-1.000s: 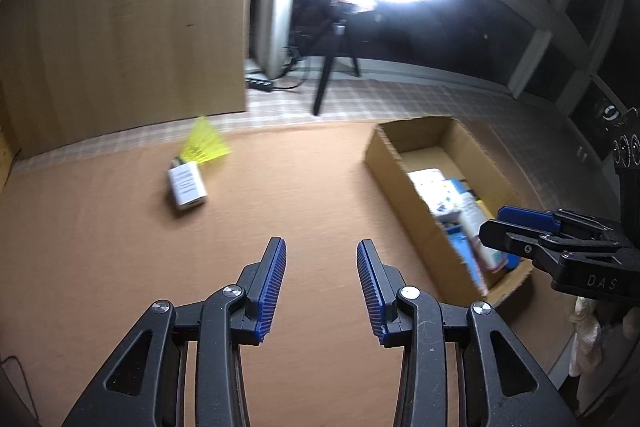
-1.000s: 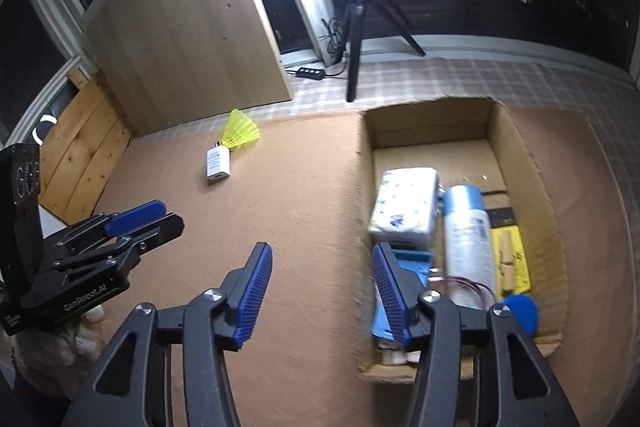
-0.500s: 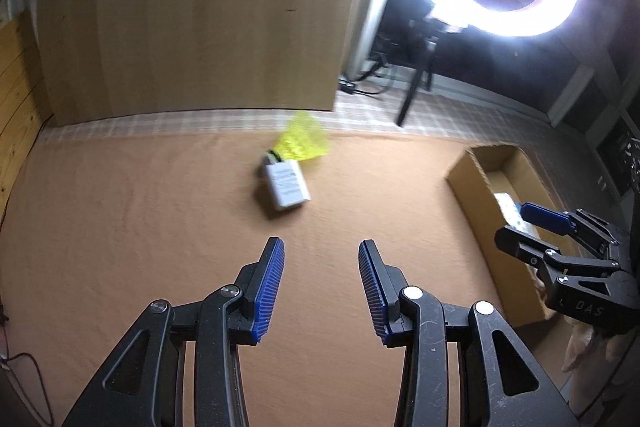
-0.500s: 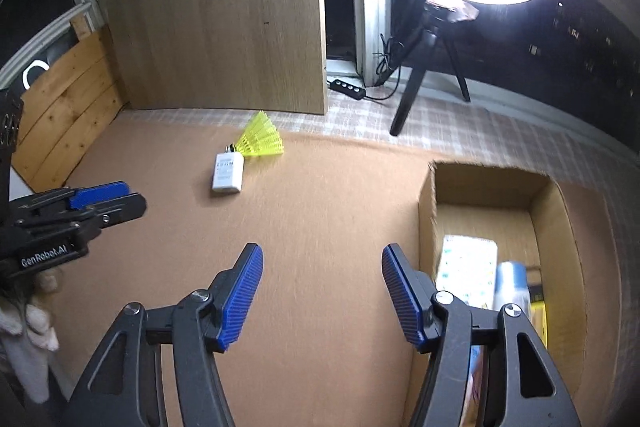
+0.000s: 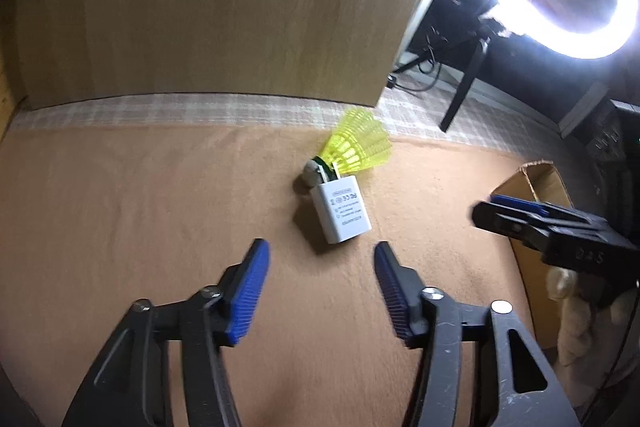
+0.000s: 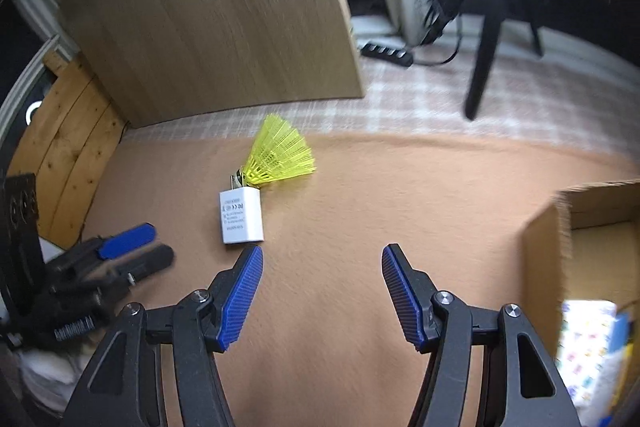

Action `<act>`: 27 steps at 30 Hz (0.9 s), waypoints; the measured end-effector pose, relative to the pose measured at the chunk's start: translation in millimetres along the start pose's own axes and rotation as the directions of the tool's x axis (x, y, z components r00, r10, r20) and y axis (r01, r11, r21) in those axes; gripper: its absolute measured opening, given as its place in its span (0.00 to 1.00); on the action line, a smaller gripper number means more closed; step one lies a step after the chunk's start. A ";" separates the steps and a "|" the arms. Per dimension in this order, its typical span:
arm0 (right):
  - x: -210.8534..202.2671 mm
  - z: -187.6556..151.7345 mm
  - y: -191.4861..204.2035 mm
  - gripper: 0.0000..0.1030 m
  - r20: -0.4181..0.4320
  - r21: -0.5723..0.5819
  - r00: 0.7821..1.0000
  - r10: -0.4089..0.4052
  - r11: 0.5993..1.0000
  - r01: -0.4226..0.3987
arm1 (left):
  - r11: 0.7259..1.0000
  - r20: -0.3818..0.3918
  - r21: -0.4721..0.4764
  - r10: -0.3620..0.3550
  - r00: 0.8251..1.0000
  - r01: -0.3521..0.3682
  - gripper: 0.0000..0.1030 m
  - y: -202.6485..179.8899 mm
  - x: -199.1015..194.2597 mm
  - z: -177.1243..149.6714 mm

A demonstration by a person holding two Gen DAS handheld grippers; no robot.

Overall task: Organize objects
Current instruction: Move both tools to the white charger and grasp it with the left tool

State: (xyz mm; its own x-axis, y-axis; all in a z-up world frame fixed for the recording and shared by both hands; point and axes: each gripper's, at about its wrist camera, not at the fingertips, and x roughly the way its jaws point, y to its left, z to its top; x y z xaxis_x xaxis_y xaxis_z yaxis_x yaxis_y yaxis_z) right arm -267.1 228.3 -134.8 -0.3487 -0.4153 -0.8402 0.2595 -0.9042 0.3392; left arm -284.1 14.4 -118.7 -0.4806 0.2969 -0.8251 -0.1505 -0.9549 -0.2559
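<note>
Over on the brown mat, both views have swung off the cardboard box toward the 2 leftovers, so those look next. Left gripper just spread wider, right gripper open too, both empty; white charger touches the yellow shuttlecock.

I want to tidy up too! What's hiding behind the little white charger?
A yellow shuttlecock lies right behind the white charger, its round tip against the charger. Anything beneath them is covered.
</note>
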 end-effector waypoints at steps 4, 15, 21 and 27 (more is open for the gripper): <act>25.1 10.1 9.0 0.57 -0.039 -0.012 0.999 0.030 0.999 -0.030 | 0.999 -0.030 0.029 -0.034 0.999 0.035 0.62 -3.6 23.0 3.4; 68.9 25.5 26.8 0.56 -0.102 -0.024 0.988 0.113 0.993 -0.116 | 0.995 -0.072 -0.004 -0.099 0.992 0.099 0.61 6.5 66.4 11.5; 84.3 28.9 31.6 0.51 -0.138 -0.022 0.979 0.151 0.988 -0.155 | 0.991 -0.076 -0.018 -0.137 0.988 0.136 0.51 7.2 74.5 13.7; 89.0 31.5 41.3 0.31 -0.174 -0.018 0.960 0.219 0.974 -0.226 | 0.988 -0.073 -0.016 -0.154 0.985 0.153 0.44 4.2 75.0 13.2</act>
State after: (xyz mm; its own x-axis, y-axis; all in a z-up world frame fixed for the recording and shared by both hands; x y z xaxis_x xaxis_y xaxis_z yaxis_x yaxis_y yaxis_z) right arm -315.8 150.8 -182.2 -0.1210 -0.5796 -0.8059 0.3473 -0.7853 0.5126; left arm -332.1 32.7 -175.0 -0.3872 0.4391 -0.8107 -0.2080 -0.8982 -0.3872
